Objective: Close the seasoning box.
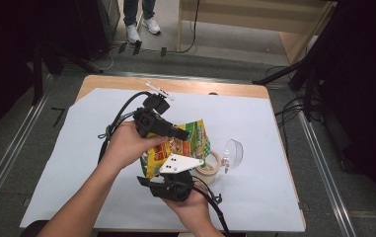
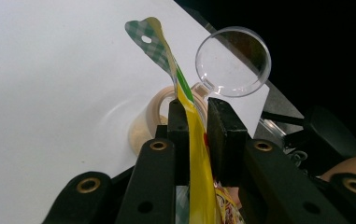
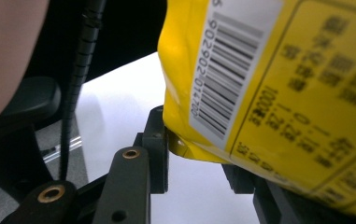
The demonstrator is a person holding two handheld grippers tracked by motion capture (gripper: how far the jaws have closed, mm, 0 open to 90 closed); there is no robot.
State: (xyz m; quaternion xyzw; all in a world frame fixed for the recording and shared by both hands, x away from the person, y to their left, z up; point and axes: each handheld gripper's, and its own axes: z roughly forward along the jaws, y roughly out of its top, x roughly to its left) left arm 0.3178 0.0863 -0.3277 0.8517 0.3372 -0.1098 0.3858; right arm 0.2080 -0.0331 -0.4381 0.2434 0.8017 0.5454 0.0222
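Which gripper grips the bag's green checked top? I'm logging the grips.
The left gripper: its jaws pinch the yellow bag below the checked end; the right gripper takes the barcode end.

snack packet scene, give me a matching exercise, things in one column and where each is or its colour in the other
Things:
1. snack packet
2. clear round lid
3. tape roll
4. paper sheet

Descriptions:
A. white, covering the tabletop
B. transparent, standing on edge beside the tape roll
C. yellow and green, gripped from both ends
D. beige ring lying on the sheet

Pairs: 1-C, 2-B, 3-D, 4-A

A wooden table (image 1: 235, 90) under white sheeting (image 1: 67, 163) stands on grey floor (image 1: 8, 143) (cables trailing), dark surroundings.
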